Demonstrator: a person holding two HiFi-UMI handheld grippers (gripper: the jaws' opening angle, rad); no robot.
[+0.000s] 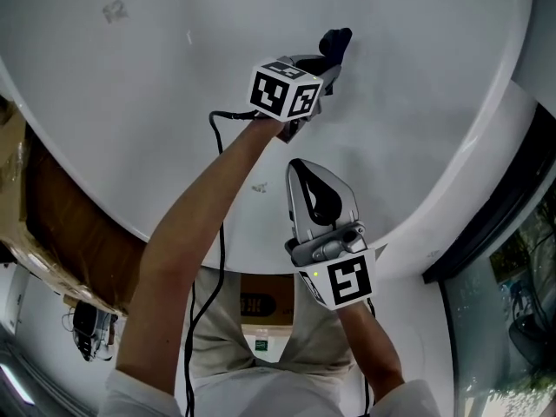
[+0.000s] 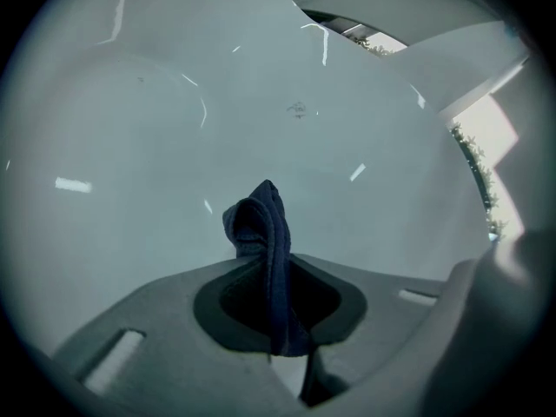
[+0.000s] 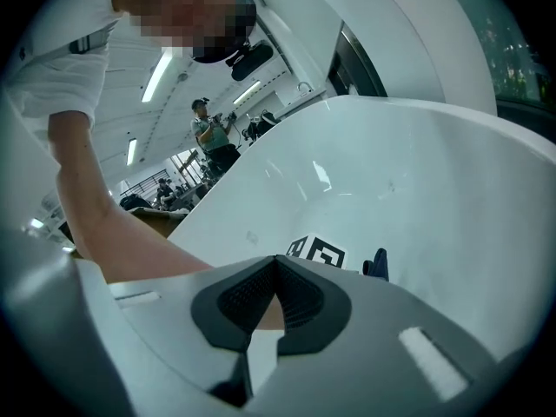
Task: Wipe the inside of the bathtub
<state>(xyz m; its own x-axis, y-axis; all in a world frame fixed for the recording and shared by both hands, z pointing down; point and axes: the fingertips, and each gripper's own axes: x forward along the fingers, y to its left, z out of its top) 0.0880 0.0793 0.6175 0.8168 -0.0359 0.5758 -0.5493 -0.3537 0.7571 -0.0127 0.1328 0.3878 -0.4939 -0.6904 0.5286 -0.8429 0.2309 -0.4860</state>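
White, glossy: bathtub (image 1: 130, 102). Dark navy, unpatterned: cloth (image 2: 265, 233). Grey bodies, black ribbed pads: left gripper (image 2: 278, 315), right gripper (image 3: 276, 298). Black squares on white: marker cubes (image 1: 285, 92). Brown: cardboard (image 1: 22, 189). Beige: shorts (image 1: 213, 324). Black: cable (image 1: 221, 259).

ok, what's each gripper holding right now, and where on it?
Left gripper pinches the dark blue cloth along a fold, with the bunched end poking past the tips. Right gripper is shut and empty.
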